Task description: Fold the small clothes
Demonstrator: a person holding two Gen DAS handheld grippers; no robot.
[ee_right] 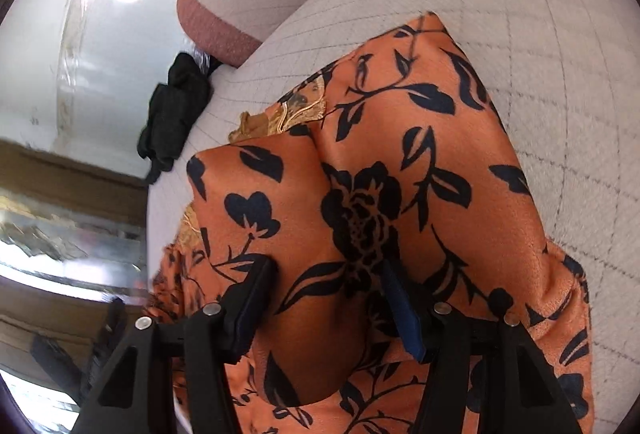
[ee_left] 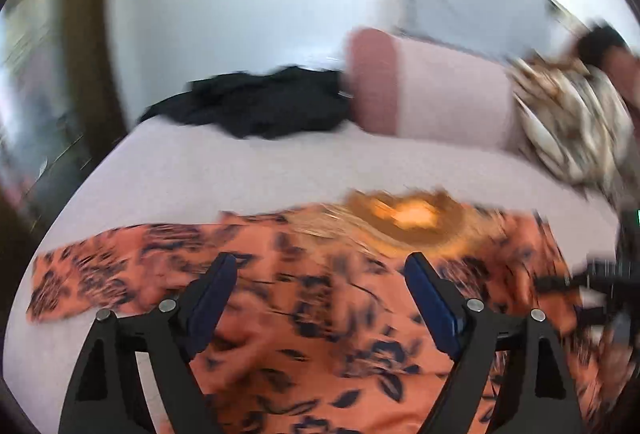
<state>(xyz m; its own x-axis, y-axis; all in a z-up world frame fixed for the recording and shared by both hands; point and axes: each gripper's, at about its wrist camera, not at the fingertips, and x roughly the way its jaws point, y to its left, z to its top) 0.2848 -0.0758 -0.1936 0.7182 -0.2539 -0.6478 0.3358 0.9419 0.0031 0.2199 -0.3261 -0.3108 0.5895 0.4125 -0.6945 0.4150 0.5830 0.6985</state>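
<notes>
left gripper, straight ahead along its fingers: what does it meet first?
Probably the orange floral garment spread on the bed. The left gripper stands open, angled down over it, nothing between the fingers. The frame is blurred, so depth is uncertain.

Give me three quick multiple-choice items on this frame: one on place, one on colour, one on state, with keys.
1. Where does the black garment lie?
A. On the bed beside the pink bolster pillow
B. On top of the orange floral garment
C. On the floor

2. What colour is the print on the orange floral garment?
A. White
B. Dark navy-black
C. Green

3. How does the left gripper stand?
A. Shut on the black garment
B. Open above the orange floral garment
C. Shut on the pillow

Key: 1 A, it sits on the bed against the pillow's end. 2 B, dark flowers and leaves show in the right wrist view. 3 B, its fingers stand wide apart with nothing pinched.
</notes>
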